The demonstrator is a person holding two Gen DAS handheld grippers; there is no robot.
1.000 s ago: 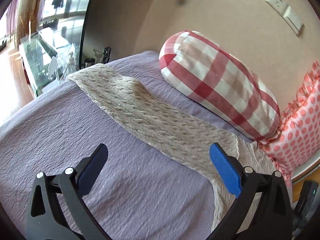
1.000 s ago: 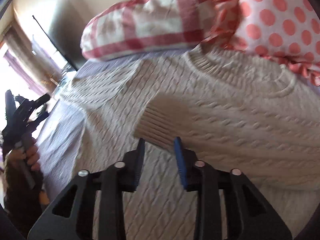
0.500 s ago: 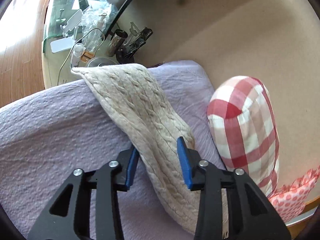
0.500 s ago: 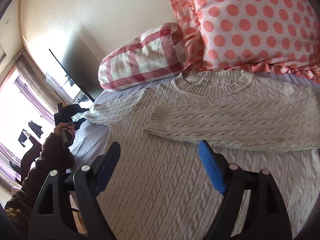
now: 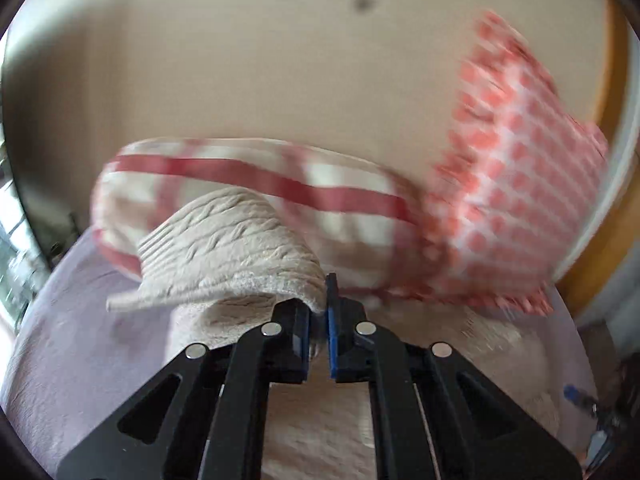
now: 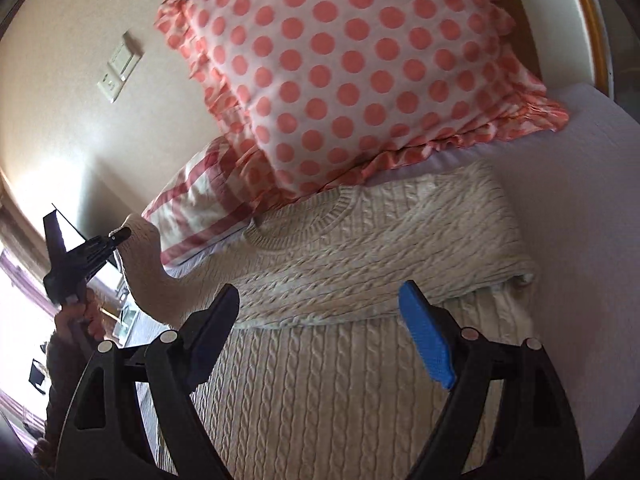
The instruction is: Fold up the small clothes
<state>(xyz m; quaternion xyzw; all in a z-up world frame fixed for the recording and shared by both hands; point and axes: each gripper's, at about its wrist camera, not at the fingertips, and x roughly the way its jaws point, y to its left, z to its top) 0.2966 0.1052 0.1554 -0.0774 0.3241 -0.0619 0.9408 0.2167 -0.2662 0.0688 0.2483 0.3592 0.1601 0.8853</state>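
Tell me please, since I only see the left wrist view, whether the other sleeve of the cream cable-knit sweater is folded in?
Observer: Yes, the other sleeve lies folded across the chest of the cream cable-knit sweater.
Operator: Is the right gripper holding anything?
Observer: No, the right gripper is open, above the sweater's body.
Operator: How does my sleeve look from there?
Observer: The left gripper holds the lifted sleeve arching up beside the red-and-white checked pillow.
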